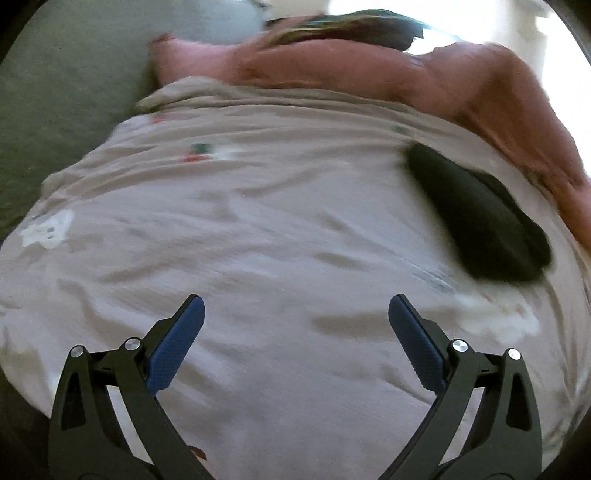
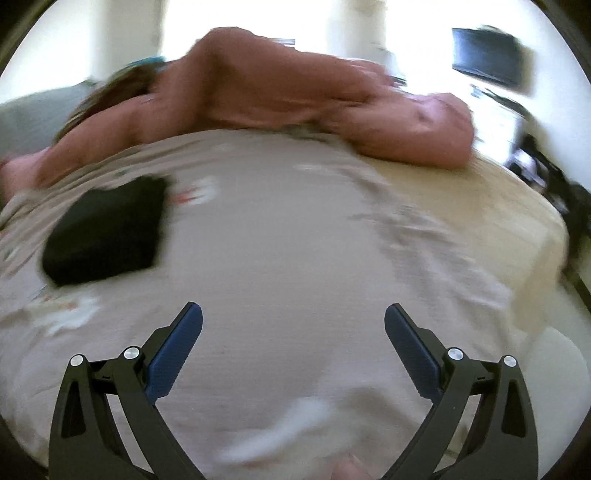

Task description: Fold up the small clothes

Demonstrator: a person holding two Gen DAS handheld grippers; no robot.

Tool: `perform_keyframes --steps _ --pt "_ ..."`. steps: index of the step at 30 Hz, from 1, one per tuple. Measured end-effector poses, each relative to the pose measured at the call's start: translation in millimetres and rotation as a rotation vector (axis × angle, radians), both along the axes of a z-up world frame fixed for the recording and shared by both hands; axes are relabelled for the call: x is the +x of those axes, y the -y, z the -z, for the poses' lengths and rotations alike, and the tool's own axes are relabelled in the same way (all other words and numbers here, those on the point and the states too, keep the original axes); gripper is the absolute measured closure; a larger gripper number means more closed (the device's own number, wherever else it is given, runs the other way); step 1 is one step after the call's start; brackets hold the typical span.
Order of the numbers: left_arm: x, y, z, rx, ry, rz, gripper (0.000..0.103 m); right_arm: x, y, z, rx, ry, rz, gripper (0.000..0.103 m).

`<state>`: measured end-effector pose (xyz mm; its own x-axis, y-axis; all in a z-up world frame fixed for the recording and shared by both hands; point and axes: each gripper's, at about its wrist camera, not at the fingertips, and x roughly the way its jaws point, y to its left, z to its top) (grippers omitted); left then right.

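Your left gripper (image 1: 296,314) hangs over the sheet (image 1: 258,229) with its jaws spread wide and nothing between the blue pads (image 1: 177,343). Your right gripper (image 2: 293,321) is the same — jaws wide apart, pads (image 2: 173,350) bare, only sheet below them.

The sheet is pale grey-beige, wrinkled, and printed with small white, red and green figures. On it lies a black folded garment (image 1: 476,218), flat and compact. From your left wrist it sits ahead and to the right, well apart from the fingertips. From your right wrist the same black piece (image 2: 107,232) sits ahead and to the left, also well apart from the fingertips. So it lies roughly between your two grippers, farther out than both, and neither touches it.

Behind it a pink cloth (image 1: 369,70) is heaped along the far edge of the sheet; in the right view the pink heap (image 2: 280,92) runs across most of the width. A darker, multicoloured cloth (image 1: 351,26) shows at the back of the heap in the left view — too blurred to say what it is. To the left of the sheet there is a green surface (image 1: 55,103). At the right, in the right view, a cream cover (image 2: 491,214) shows beyond the sheet's edge. Both views are smeared by motion, so finer detail is not readable.
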<state>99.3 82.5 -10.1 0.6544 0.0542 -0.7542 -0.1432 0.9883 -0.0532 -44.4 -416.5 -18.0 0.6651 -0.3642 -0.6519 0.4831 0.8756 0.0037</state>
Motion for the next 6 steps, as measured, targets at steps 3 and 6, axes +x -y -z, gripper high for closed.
perform_keyframes --steps 3,6 --pt "22 -61 -1 0.034 -0.03 -0.109 0.01 -39 81 5 -0.002 -0.012 0.259 0.005" --pt "44 -140 -4 0.095 -0.04 -0.263 0.01 -91 164 24 -0.047 -0.084 0.554 0.005"
